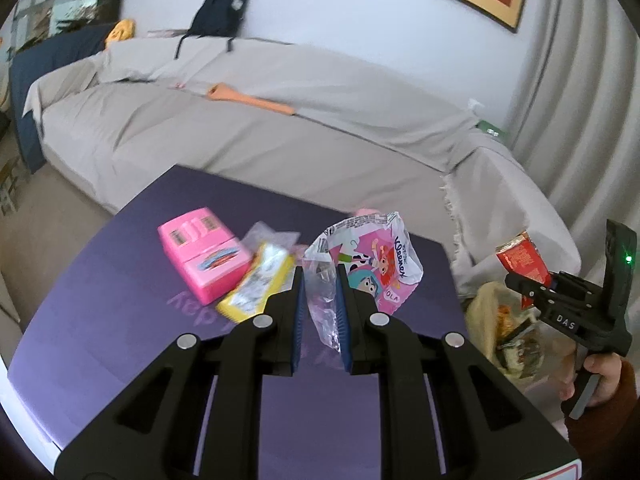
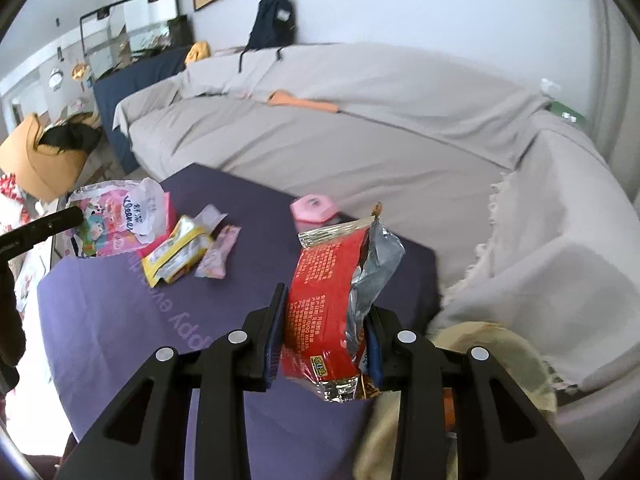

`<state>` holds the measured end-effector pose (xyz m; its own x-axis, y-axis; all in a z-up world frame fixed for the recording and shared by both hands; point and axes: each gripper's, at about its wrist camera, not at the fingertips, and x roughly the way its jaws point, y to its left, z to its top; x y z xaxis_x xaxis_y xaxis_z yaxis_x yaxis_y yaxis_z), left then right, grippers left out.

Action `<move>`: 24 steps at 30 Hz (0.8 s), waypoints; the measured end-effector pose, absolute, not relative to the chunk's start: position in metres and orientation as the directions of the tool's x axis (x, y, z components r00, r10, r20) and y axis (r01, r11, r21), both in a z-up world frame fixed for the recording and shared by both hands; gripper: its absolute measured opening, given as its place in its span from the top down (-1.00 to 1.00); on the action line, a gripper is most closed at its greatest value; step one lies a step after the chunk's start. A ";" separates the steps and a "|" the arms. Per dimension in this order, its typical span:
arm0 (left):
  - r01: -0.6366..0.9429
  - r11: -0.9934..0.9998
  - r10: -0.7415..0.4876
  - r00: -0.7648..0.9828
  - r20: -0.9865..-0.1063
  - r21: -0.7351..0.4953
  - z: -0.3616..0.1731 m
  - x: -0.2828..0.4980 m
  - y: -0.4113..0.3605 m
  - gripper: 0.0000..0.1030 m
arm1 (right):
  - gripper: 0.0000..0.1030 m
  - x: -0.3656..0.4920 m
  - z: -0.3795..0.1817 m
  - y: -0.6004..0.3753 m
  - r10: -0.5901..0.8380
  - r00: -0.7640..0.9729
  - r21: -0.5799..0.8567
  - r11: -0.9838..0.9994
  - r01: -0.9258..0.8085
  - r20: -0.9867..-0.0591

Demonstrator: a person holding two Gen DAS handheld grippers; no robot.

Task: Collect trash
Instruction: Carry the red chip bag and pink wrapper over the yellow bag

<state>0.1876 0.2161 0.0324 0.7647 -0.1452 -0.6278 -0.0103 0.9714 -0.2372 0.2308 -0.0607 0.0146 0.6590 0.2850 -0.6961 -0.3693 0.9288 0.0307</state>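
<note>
Pink tissue wrapper, crumpled, with cartoon figures and clear plastic trailing down, pinched between the closed blue pads of the left gripper and held up above the purple counter. Red snack wrapper, torn open with silver lining showing, clamped by the right gripper, likewise clear of the counter; seen small in the left view at far right, over an open yellowish bag with scraps inside, just off the counter's right edge. Left on the counter: a pink box, a yellow packet touching its right side, a small pinkish packet just right of that, and a pink round thing at the far edge, blurred. Beyond the counter, a sofa under a grey cover, with an orange cloth on the seat and a dark backpack on top of the backrest against the wall. At lower right, a hand in a dark red sleeve on the right gripper's handle.
</note>
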 end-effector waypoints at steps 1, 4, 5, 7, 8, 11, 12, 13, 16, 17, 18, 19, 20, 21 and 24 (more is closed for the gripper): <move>0.008 0.972 -0.156 0.765 -0.624 -0.233 0.038 0.189 0.205 0.74 | 0.37 0.229 0.018 -0.071 0.276 0.670 0.028 0.934 -0.355 -0.689; 0.045 0.972 -0.183 0.760 -0.624 -0.231 0.046 0.195 0.181 0.74 | 0.37 0.225 0.022 -0.096 0.260 0.689 0.034 0.945 -0.324 -0.677; 0.059 0.972 -0.193 0.756 -0.625 -0.229 0.048 0.198 0.172 0.74 | 0.37 0.224 0.023 -0.107 0.255 0.695 0.037 0.949 -0.312 -0.672; 0.089 0.971 -0.211 0.750 -0.627 -0.220 0.052 0.202 0.151 0.74 | 0.37 0.221 0.023 -0.124 0.244 0.704 0.044 0.956 -0.290 -0.667; 0.105 0.970 -0.222 0.746 -0.628 -0.218 0.053 0.204 0.140 0.74 | 0.37 0.221 0.023 -0.133 0.238 0.708 0.048 0.960 -0.277 -0.665; 0.145 0.964 -0.257 0.731 -0.632 -0.223 0.055 0.211 0.112 0.74 | 0.37 0.218 0.017 -0.163 0.225 0.713 0.070 0.968 -0.241 -0.664; 0.160 0.961 -0.268 0.725 -0.634 -0.224 0.054 0.214 0.100 0.74 | 0.37 0.218 0.015 -0.170 0.221 0.714 0.075 0.970 -0.231 -0.664; 0.169 0.960 -0.275 0.721 -0.636 -0.223 0.054 0.216 0.093 0.74 | 0.37 0.217 0.013 -0.181 0.215 0.715 0.084 0.973 -0.215 -0.665; 0.217 0.952 -0.304 0.704 -0.641 -0.214 0.052 0.223 0.061 0.74 | 0.37 0.215 0.004 -0.210 0.203 0.716 0.116 0.979 -0.170 -0.668; 0.228 0.950 -0.312 0.700 -0.643 -0.213 0.051 0.225 0.055 0.74 | 0.37 0.213 0.001 -0.218 0.201 0.716 0.124 0.980 -0.159 -0.668; 0.243 0.947 -0.322 0.692 -0.646 -0.212 0.048 0.228 0.045 0.74 | 0.37 0.212 -0.002 -0.225 0.196 0.718 0.128 0.981 -0.148 -0.668; 0.255 0.944 -0.331 0.685 -0.650 -0.211 0.046 0.231 0.035 0.74 | 0.37 0.210 -0.005 -0.233 0.188 0.719 0.130 0.982 -0.136 -0.669; 0.267 0.940 -0.339 0.676 -0.654 -0.211 0.043 0.233 0.025 0.74 | 0.37 0.209 -0.008 -0.241 0.180 0.720 0.132 0.984 -0.124 -0.670; 0.275 0.938 -0.345 0.670 -0.657 -0.212 0.040 0.235 0.019 0.74 | 0.37 0.208 -0.009 -0.247 0.175 0.721 0.133 0.984 -0.115 -0.670; 0.304 0.929 -0.364 0.649 -0.668 -0.212 0.031 0.239 -0.005 0.74 | 0.37 0.207 -0.015 -0.266 0.164 0.724 0.150 0.985 -0.085 -0.670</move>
